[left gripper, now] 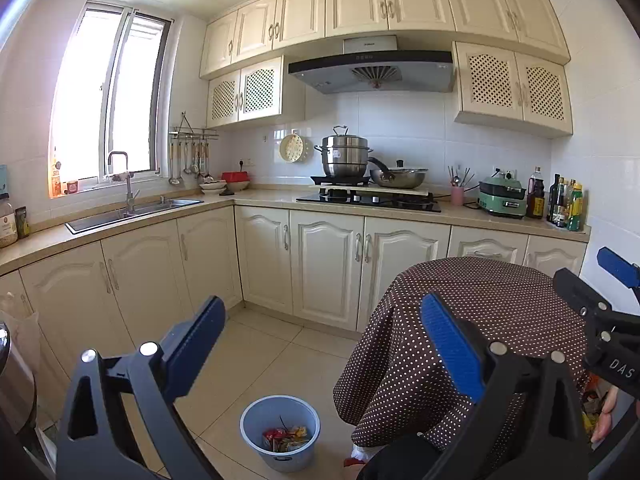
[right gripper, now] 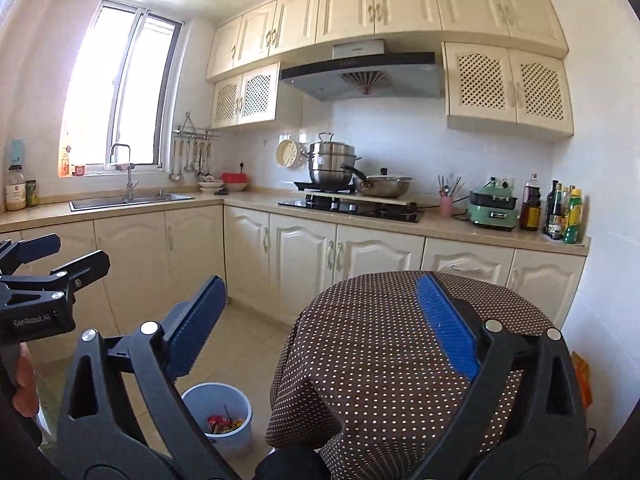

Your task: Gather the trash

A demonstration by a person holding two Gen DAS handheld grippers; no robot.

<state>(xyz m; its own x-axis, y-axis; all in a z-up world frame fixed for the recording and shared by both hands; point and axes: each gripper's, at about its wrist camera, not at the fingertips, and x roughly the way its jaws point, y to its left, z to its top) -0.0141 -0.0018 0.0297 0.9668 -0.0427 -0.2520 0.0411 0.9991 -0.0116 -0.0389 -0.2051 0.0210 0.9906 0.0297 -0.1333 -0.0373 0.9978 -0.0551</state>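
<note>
We hold both grippers up over the kitchen floor, facing the stove wall. Our left gripper (left gripper: 324, 344) has its blue pads spread wide apart with nothing between them, and our right gripper (right gripper: 320, 320) is likewise wide open and empty. In the left view the right gripper appears at the right edge, and in the right view the left one appears at the left edge, so the two sit side by side and apart. The bin (left gripper: 280, 432) stands on the tile floor below and between the left gripper's fingers, just beside the draped edge of the table (left gripper: 480, 292). It is a pale blue-grey bucket, and the trash (left gripper: 285, 438) lies at its bottom: a small heap of red, yellow and orange wrappers. The right view shows the same bin (right gripper: 218, 420) low and left of centre, with wrappers inside. The table is round and covered in a brown cloth with white dots; what we see of its top is bare cloth. Behind it runs the counter (left gripper: 256, 198) with a sink (left gripper: 132, 212), a steel pot (left gripper: 346, 156) and a pan (left gripper: 398, 178) on the hob, and bottles (left gripper: 564, 204) at the far right.
</note>
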